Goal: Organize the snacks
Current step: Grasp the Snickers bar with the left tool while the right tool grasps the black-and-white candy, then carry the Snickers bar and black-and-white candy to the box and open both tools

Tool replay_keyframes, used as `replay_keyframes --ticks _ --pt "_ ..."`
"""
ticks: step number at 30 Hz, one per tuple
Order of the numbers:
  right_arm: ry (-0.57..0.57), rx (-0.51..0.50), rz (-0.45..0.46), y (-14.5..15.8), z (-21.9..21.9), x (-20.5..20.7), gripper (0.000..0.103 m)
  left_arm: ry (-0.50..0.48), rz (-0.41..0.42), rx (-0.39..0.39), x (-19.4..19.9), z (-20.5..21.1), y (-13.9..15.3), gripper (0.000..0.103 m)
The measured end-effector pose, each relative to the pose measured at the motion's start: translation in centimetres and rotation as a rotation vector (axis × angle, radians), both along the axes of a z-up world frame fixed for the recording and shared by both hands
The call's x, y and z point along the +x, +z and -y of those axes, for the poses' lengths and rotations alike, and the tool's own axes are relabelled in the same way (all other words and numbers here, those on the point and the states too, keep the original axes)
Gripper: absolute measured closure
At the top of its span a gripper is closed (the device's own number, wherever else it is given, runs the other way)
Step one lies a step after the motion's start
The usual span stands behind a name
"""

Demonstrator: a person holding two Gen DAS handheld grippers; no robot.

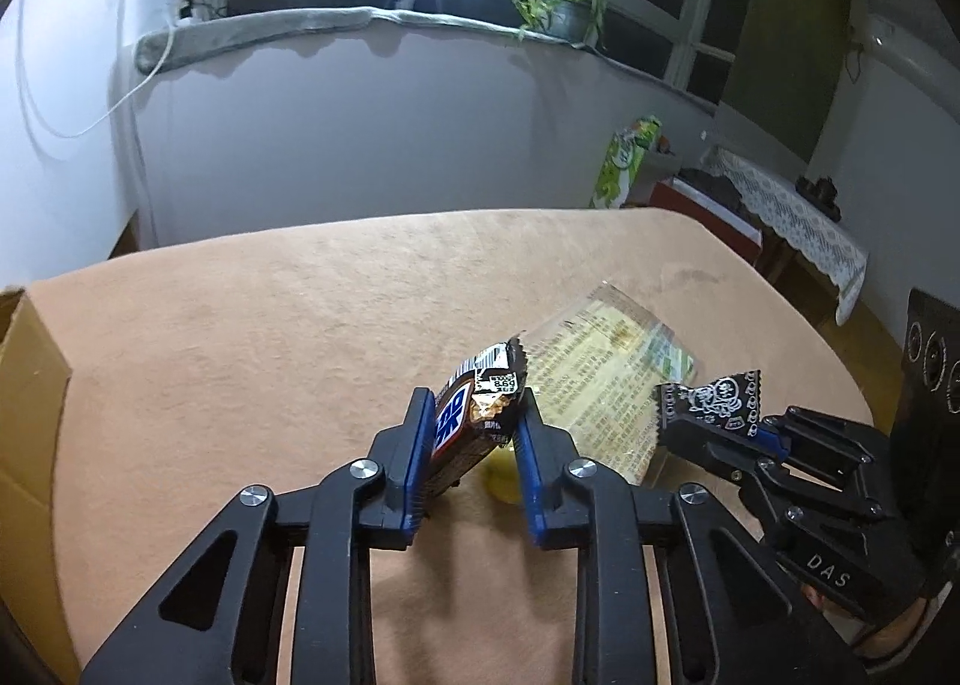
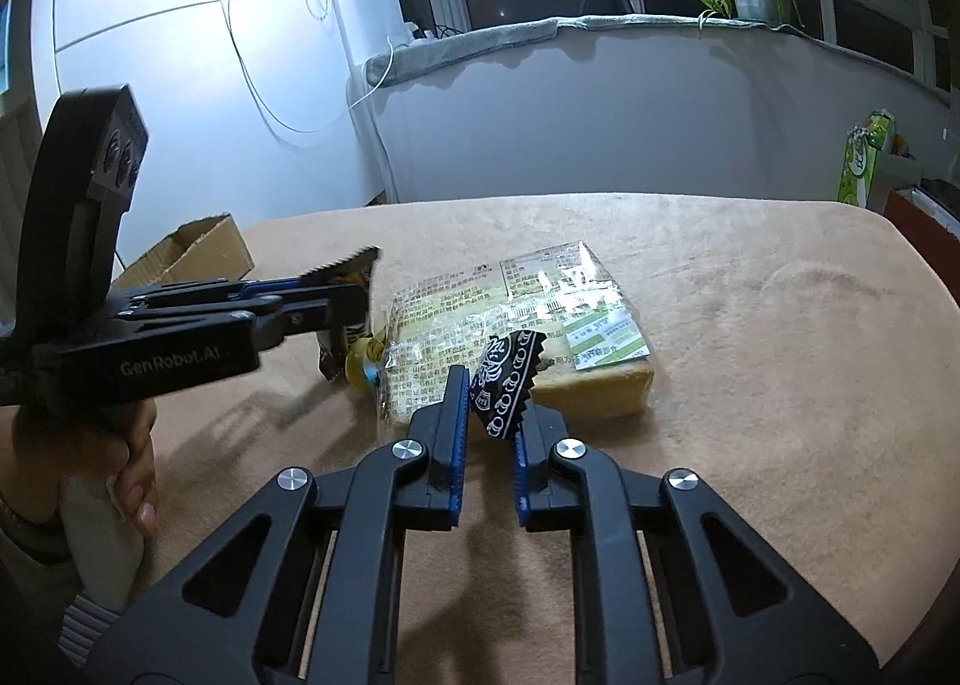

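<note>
My left gripper [image 1: 475, 397] is shut on a brown chocolate bar [image 1: 462, 427], which stands tilted between the blue pads just above the tan tablecloth [image 1: 270, 325]. To its right, my right gripper [image 1: 678, 433] is shut on a small black-and-white patterned candy [image 1: 714, 397]. In the right wrist view that candy [image 2: 504, 379] sticks up between the right gripper [image 2: 501, 403] fingers. The left gripper [image 2: 360, 295] comes in from the left with the bar [image 2: 345, 271]. A clear bag of sliced bread [image 2: 540, 319] lies behind both, with a small yellow item [image 2: 360, 364] at its left end.
An open cardboard box [image 1: 30, 385] stands at the table's left edge, also in the right wrist view as the box [image 2: 192, 253]. A person's hand [image 2: 132, 469] grips the left gripper's handle. A green pack [image 1: 624, 162] and low furniture stand beyond the far right edge.
</note>
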State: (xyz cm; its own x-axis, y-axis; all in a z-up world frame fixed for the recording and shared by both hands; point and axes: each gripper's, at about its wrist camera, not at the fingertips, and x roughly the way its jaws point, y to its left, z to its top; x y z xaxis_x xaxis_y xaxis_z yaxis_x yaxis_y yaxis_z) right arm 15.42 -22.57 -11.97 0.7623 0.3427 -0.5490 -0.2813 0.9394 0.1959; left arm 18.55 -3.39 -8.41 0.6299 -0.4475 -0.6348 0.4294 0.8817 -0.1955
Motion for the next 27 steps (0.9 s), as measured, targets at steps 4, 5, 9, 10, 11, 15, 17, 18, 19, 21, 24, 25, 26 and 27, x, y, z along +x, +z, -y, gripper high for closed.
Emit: replay_keyframes --ticks 4,5,9,10,11,15,17,18,19,21,24,25,26,27 --pt "-0.007 0.02 0.013 0.1 0.3 -0.2 0.091 0.025 -0.009 -0.021 0.0 -1.2 0.0 0.082" --pt "-0.008 0.022 0.015 0.1 0.3 -0.2 0.091 0.027 -0.008 -0.023 -0.1 -1.3 0.1 0.082" --pt "-0.013 0.029 0.024 0.1 0.4 -0.4 0.091 0.032 -0.003 -0.027 -0.4 -1.5 0.2 0.083" --pt "-0.012 0.03 0.023 0.1 0.5 -0.3 0.091 0.033 -0.001 -0.026 -0.5 -1.6 0.2 0.083" --pt "-0.014 0.032 0.024 0.1 0.5 -0.4 0.091 0.034 0.0 -0.024 -0.6 -1.6 0.2 0.083" --pt "-0.02 0.037 0.029 0.1 0.6 -0.5 0.091 0.037 0.01 -0.018 -1.1 -1.7 0.5 0.084" --pt "-0.022 0.04 0.03 0.1 0.8 -0.6 0.091 0.039 0.018 -0.017 -1.4 -1.8 0.8 0.084" --pt "-0.023 0.04 0.03 0.1 0.8 -0.6 0.091 0.043 0.022 -0.017 -1.5 -2.0 1.0 0.084" --pt "-0.025 0.041 0.032 0.1 0.8 -0.7 0.091 0.047 0.027 -0.019 -1.7 -2.1 1.2 0.084" --pt "-0.029 0.044 0.035 0.2 0.9 -0.7 0.091 0.055 0.035 -0.021 -2.1 -2.4 1.6 0.084" --pt "-0.034 0.045 0.036 0.2 1.0 -0.8 0.091 0.069 0.049 -0.025 -2.9 -3.1 2.3 0.084" --pt "-0.035 0.044 0.037 0.3 1.0 -0.9 0.091 0.074 0.055 -0.026 -3.3 -3.4 2.6 0.084" --pt "-0.038 0.043 0.038 0.3 1.0 -1.0 0.091 0.08 0.061 -0.027 -3.7 -3.6 2.8 0.084" --pt "-0.04 0.042 0.039 0.4 1.0 -1.1 0.091 0.086 0.068 -0.028 -4.1 -3.9 3.1 0.084"
